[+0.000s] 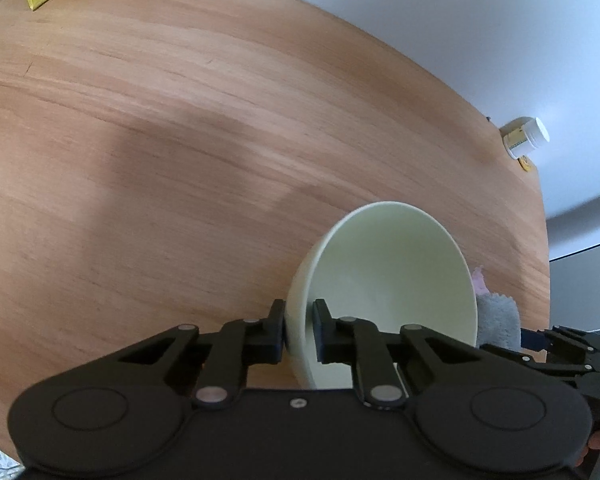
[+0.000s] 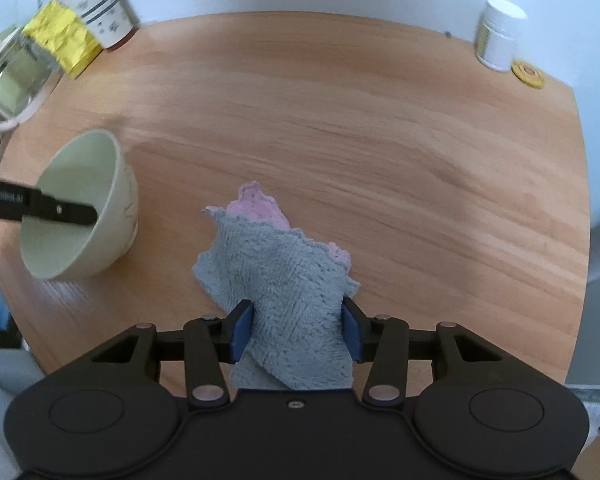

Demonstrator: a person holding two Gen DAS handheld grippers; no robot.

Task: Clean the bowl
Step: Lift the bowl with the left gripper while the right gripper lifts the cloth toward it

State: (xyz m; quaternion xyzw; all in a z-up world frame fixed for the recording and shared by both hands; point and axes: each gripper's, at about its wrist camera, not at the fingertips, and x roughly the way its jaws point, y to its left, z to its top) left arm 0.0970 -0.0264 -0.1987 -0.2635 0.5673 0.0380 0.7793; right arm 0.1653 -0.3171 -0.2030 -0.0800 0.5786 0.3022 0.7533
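A: Round wooden table (image 2: 380,140). Pale green ceramic bowl (image 1: 384,280) tipped, mouth toward the cloth. Why?

B: Left gripper (image 1: 299,330) pinches its wall, presenting the inside. Right gripper (image 2: 296,334) clamps the bunched grey-and-pink fleecy cloth (image 2: 288,280), likely ready to wipe.

1. Soft, even daylight; no glare on the wooden table (image 1: 180,120).
2. Broad diffuse shadow crosses the table's middle.
3. Strong fisheye bending, dark corner vignettes.
4. Slight overall blur; edges softest.

Pale green bowl (image 1: 384,280) tipped on its side on the wood table (image 1: 180,140), empty inside
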